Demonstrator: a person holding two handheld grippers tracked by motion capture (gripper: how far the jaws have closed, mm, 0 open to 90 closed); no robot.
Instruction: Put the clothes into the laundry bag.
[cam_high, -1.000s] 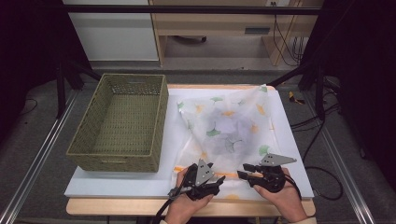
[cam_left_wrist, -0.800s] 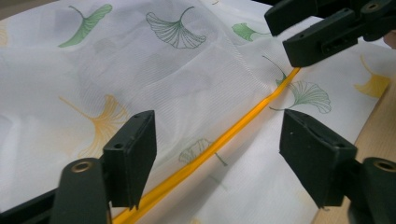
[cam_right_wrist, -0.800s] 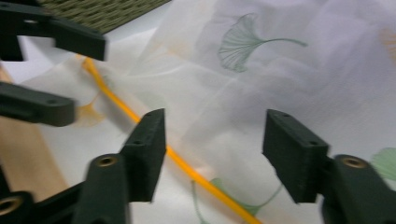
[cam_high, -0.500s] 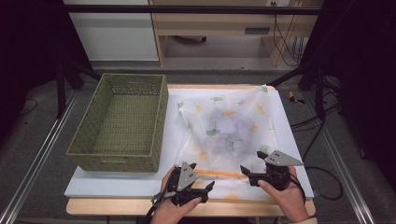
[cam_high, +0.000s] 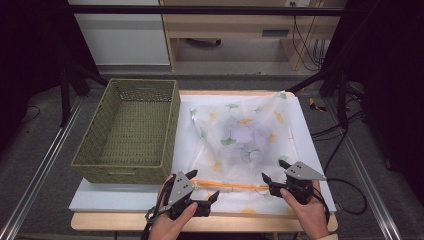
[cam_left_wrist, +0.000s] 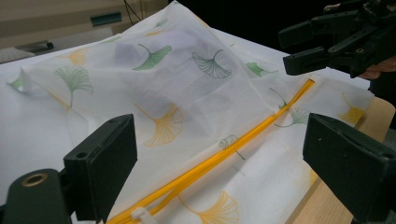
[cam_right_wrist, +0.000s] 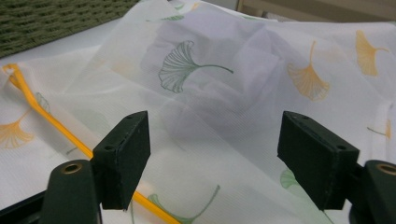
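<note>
The left gripper (cam_high: 202, 186) has slid left off the zipper (cam_high: 230, 185), both grippers' jaws just opening and released, right gripper (cam_high: 274, 171) empty above the mesh bag (cam_high: 240, 135) lying zipped on the desk (cam_high: 100, 192).

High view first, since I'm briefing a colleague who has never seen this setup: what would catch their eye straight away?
The sheer white mesh bag printed with green and orange ginkgo leaves, spread over the table's middle and right, stands out most. Its orange zipper runs along the near edge between the left gripper and right gripper, both with jaws open and holding nothing. An empty green woven basket sits at the left.
</note>
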